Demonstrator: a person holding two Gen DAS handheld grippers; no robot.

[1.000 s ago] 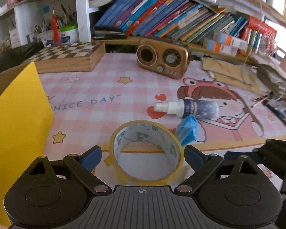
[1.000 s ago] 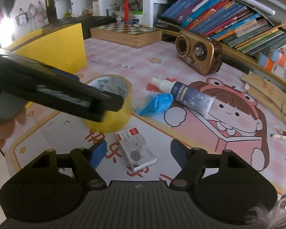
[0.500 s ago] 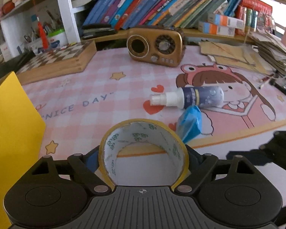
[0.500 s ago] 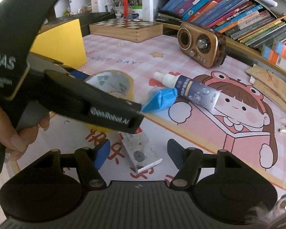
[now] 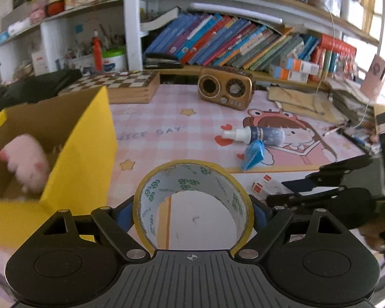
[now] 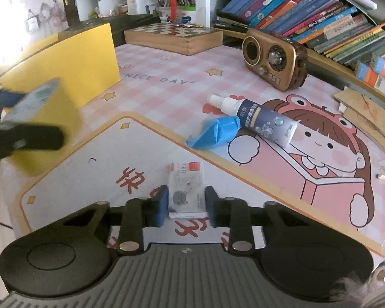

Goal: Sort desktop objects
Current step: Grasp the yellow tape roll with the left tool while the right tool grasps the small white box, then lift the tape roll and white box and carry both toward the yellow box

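My left gripper (image 5: 192,211) is shut on a yellow tape roll (image 5: 151,195) and holds it above the mat, just right of an open yellow box (image 5: 87,154) with a pink plush (image 5: 25,161) inside. In the right wrist view the tape roll (image 6: 38,118) is blurred at the left. My right gripper (image 6: 184,205) is closed around a small white packet (image 6: 186,190) lying on the mat. A spray bottle (image 6: 259,120) and a blue packet (image 6: 215,133) lie further back.
A brown radio (image 6: 274,61) and a wooden chessboard box (image 6: 174,36) stand at the back of the mat. Bookshelves (image 5: 231,43) run behind. Papers and pens (image 6: 372,118) lie at the right edge.
My left gripper closed on the tape roll, lifted it and moved left beside the yellow box. My right gripper moved forward and closed around the white packet.
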